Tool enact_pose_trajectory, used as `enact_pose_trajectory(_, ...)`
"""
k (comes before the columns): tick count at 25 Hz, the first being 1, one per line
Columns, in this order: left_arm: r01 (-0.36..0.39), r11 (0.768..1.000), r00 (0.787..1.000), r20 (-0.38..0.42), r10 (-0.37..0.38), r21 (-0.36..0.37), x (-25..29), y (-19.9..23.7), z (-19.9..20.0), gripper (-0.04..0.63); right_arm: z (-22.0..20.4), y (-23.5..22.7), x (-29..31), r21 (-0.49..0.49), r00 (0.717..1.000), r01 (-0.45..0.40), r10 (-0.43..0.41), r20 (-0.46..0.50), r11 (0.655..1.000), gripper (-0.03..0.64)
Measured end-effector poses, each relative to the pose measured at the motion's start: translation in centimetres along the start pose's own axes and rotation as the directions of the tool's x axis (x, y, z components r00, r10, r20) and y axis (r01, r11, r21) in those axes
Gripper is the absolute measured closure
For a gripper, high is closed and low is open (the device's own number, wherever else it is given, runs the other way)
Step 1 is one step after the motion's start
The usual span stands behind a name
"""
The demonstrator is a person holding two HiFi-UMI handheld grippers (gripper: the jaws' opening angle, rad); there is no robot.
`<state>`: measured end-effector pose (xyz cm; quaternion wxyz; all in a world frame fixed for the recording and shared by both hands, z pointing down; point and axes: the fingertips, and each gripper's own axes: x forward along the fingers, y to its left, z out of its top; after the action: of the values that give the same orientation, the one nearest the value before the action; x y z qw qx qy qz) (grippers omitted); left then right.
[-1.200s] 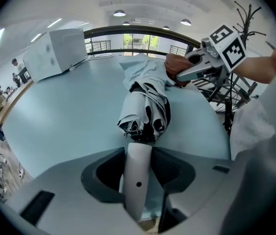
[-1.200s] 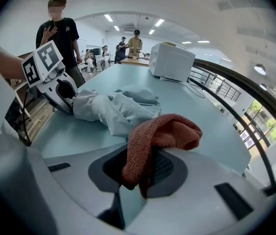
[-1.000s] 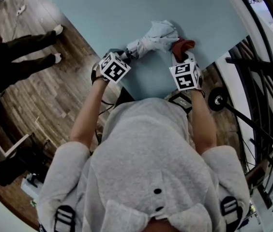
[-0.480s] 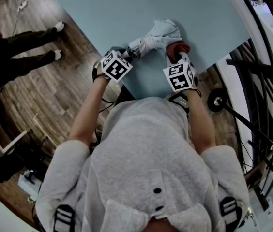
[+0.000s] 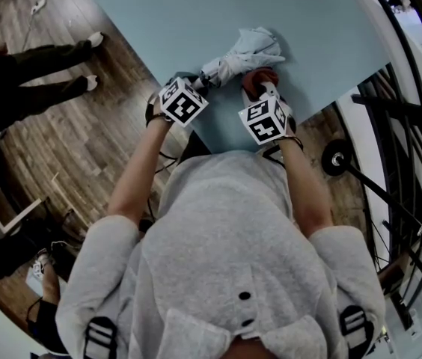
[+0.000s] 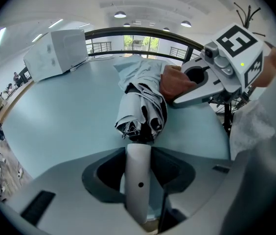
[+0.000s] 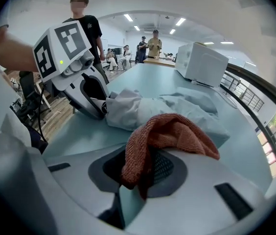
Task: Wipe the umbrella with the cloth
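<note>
One pale blue table (image 5: 196, 21) carries the folded grey umbrella (image 5: 245, 51), which lies just ahead of both my tools. My left tool (image 6: 139, 168) is clamped on its white handle (image 6: 138, 190). My right tool (image 7: 145, 173) pinches the rust-red cloth (image 7: 172, 131), which touches the umbrella's fabric from the right.

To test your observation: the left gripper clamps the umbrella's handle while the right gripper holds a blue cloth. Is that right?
Only the colour is wrong: the right gripper view shows the cloth is rust-red, not blue. The left gripper does clamp the umbrella's handle.
</note>
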<state>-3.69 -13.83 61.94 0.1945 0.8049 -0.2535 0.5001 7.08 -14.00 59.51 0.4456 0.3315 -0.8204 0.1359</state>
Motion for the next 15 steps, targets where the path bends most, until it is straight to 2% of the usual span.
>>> enact_pose_trajectory(15,0.006,1.000,1.000,0.014,-0.007,0.017,0.1,0.0,0.2,0.431,2.7,3.2,1.0,-0.029,0.994,-0.109,0.110,0.025,0.994,0.538)
